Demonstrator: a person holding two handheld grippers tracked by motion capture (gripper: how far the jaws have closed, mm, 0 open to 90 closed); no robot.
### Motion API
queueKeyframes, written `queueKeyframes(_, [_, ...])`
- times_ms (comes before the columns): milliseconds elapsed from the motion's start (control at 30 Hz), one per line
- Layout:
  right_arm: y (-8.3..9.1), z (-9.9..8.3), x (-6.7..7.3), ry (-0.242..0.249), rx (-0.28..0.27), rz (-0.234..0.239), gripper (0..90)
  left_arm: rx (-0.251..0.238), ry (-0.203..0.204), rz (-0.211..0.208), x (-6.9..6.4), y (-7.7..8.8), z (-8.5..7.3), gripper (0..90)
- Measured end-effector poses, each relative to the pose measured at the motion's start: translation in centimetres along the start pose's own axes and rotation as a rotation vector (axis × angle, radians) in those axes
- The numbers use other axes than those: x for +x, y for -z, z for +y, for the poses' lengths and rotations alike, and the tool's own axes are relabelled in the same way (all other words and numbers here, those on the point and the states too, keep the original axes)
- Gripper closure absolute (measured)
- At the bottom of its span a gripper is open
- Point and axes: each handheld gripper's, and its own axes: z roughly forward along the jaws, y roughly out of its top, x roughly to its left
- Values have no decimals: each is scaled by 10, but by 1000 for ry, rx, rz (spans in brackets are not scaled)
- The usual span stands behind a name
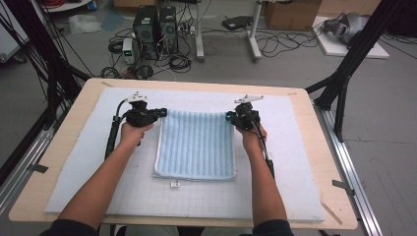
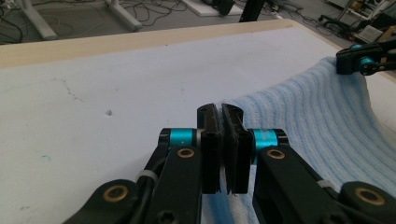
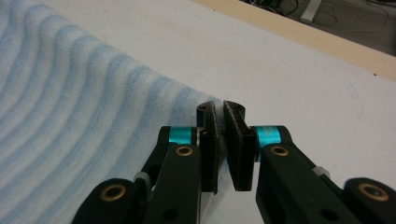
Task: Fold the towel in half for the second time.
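A light blue ribbed towel (image 1: pixel 195 145) lies folded on the white mat (image 1: pixel 88 162) in the middle of the table. My left gripper (image 1: pixel 163 112) is shut on the towel's far left corner, and its own view shows the cloth (image 2: pixel 299 116) pinched between the black pads (image 2: pixel 211 140). At the far right corner my right gripper (image 1: pixel 228 117) is shut on the towel as well, with the cloth (image 3: pixel 70 121) nipped between its pads (image 3: pixel 238 144). Both far corners are lifted a little off the mat. The other gripper (image 2: pixel 362 60) appears far right in the left gripper view.
A small white tag (image 1: pixel 174 184) lies on the mat just in front of the towel. The wooden table edge (image 1: pixel 196 82) runs along the far side. Black frame posts (image 1: pixel 344 73) stand at the table's corners, with computers and cables (image 1: pixel 152 34) on the floor beyond.
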Motion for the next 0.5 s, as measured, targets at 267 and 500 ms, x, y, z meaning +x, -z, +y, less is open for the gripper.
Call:
queueKeyframes(267, [13, -2, 5, 40, -16, 13, 845, -8, -30, -4, -8, 8, -5, 857])
queueKeyframes(500, [26, -8, 11, 52, -43, 33, 845, -10, -62, -9, -16, 19, -16, 857])
